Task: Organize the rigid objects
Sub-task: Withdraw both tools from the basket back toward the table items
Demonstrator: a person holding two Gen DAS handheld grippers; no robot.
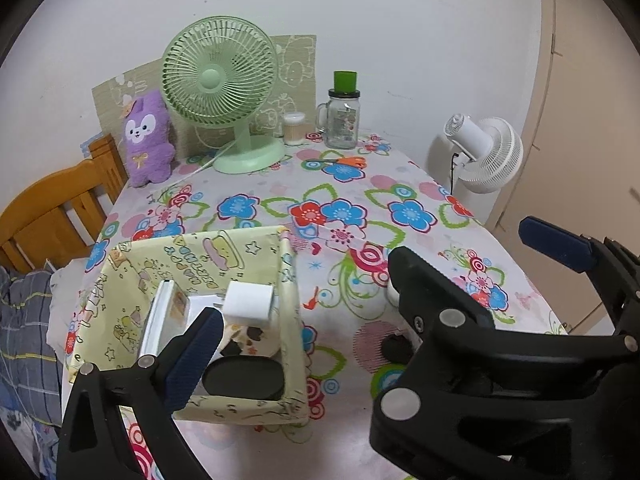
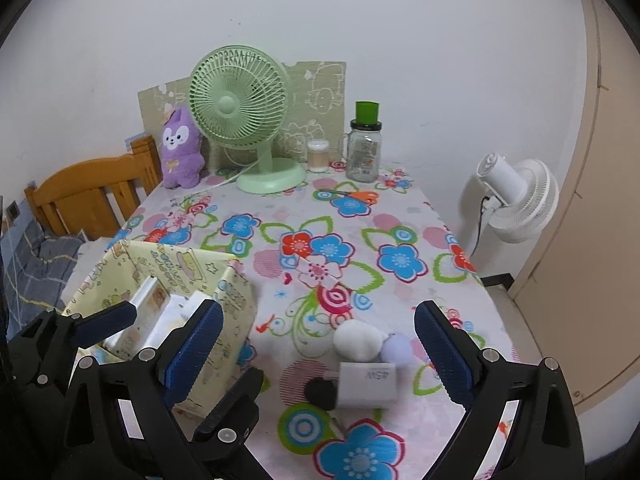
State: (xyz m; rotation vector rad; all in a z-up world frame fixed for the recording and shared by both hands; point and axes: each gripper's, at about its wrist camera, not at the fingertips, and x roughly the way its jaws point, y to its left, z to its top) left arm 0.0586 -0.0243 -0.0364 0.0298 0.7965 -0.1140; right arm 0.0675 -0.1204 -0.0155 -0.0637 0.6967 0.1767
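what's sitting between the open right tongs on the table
In the right wrist view, the right tongs frame a small cluster: a white egg-shaped piece, a lilac ball, a white charger block and a black disc.

The white charger (image 2: 367, 385) bears small grey print, upside down and too blurred to read.

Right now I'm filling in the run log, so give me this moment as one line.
left gripper: open, over yellow box | right gripper: open, above white adapter on table | box: already holds items

Floral-clothed table (image 2: 400, 216) with yellow box (image 2: 232, 312)
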